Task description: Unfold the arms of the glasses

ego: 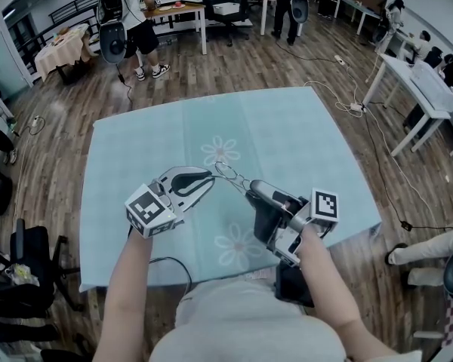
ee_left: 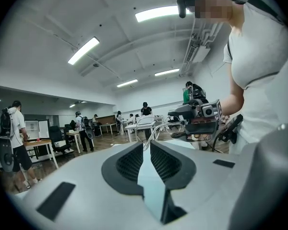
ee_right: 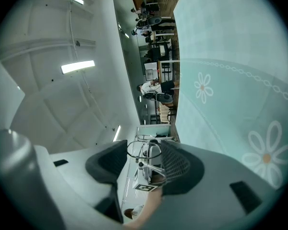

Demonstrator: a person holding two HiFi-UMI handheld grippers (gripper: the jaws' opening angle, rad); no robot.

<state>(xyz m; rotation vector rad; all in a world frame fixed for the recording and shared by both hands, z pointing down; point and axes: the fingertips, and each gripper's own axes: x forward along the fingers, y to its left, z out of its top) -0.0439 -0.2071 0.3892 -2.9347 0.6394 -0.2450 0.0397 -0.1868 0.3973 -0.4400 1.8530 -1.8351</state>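
Clamping the right gripper [ego: 251, 189] on the glasses [ego: 229, 173] above the tablecloth [ego: 302, 134]. Pinching one arm [ee_left: 157, 127] in the left gripper [ego: 210, 176].

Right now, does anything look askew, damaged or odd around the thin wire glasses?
Nothing stands out. The thin wire-framed glasses are held in the air between the left gripper and the right gripper, above the light blue flowered tablecloth, which lies flat.

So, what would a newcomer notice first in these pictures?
Two hand-held tools meet over a pale blue flowered cloth. The left tool and the right tool both pinch thin wire glasses between them. Beyond the cloth, people stand on a wood floor.
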